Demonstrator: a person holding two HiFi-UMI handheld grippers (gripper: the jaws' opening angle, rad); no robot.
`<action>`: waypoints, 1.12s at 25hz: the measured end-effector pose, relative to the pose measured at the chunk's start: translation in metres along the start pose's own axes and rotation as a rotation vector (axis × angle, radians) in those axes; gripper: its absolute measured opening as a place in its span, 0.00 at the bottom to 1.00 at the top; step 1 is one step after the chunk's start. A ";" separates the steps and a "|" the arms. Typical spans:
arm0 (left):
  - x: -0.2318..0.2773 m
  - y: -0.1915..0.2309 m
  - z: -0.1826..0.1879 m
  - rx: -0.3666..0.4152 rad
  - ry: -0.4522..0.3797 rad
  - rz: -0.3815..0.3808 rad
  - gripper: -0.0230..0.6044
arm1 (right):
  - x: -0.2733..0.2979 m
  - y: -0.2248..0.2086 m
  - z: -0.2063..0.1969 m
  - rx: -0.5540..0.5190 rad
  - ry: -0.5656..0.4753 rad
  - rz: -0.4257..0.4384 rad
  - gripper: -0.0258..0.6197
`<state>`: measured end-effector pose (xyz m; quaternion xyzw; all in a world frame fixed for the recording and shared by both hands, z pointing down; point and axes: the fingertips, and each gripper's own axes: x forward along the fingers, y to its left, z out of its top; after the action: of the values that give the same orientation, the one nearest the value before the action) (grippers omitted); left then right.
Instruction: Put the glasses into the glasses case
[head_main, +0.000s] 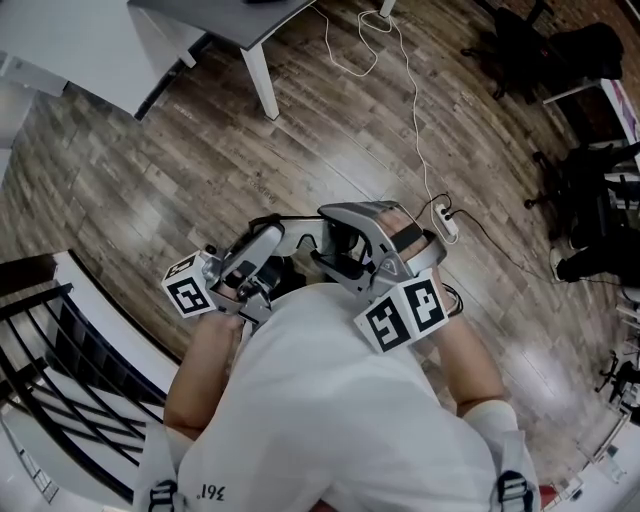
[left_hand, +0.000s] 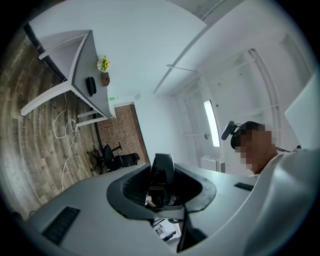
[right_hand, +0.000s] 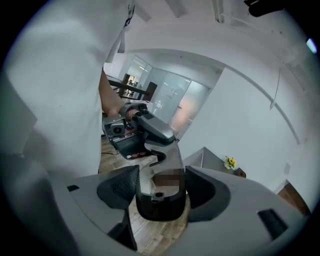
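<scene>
**Holding both grippers tip to tip at the chest, well apart from the table**

A person in a white shirt (head_main: 330, 400) stands on a wood floor (head_main: 200, 150) with both grippers drawn in close to the body. One marker cube (head_main: 190, 285) shows at 9 o'clock of the pair and the other marker cube (head_main: 405, 315) at 4 o'clock.

The left gripper (left_hand: 162, 180) has its jaws spread. A slim dark upright piece, one jaw of the other gripper, stands in the gap, clear of both pads.

The right gripper (right_hand: 161, 187) also has its jaws spread wide. A dark rounded tip of the left gripper sits between them and reaches almost from pad to pad, but no pinch on it can be made out.

In the left gripper view the table (left_hand: 70, 55) lies at 10 o'clock, well apart from the jaws. A dark oblong thing (left_hand: 90, 85) lies on it at 7 o'clock of a small pot of yellow flowers (left_hand: 104, 64), just beside it. It is too small to tell whether this is the glasses case, and the glasses cannot be made out in any view.

From the head view, a white cable (head_main: 415, 110) runs down from 12 o'clock to a power strip (head_main: 447, 221) at 2 o'clock of the grippers. Dark office chairs (head_main: 600, 200) stand at 3 o'clock, and a black railing (head_main: 60, 370) crosses at 8 o'clock.
</scene>
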<state>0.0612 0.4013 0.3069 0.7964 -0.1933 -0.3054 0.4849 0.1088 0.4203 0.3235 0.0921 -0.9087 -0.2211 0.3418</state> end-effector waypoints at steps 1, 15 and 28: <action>-0.001 0.001 0.000 -0.006 0.001 0.002 0.24 | 0.001 0.001 0.000 0.004 -0.002 0.006 0.49; -0.010 0.001 0.012 0.098 0.029 0.014 0.25 | 0.007 0.002 0.009 -0.018 0.002 -0.023 0.49; -0.025 -0.001 0.040 0.181 0.002 0.039 0.26 | 0.017 -0.003 0.017 -0.004 0.000 -0.054 0.49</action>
<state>0.0158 0.3912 0.2995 0.8333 -0.2350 -0.2766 0.4169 0.0846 0.4181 0.3211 0.1160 -0.9055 -0.2322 0.3357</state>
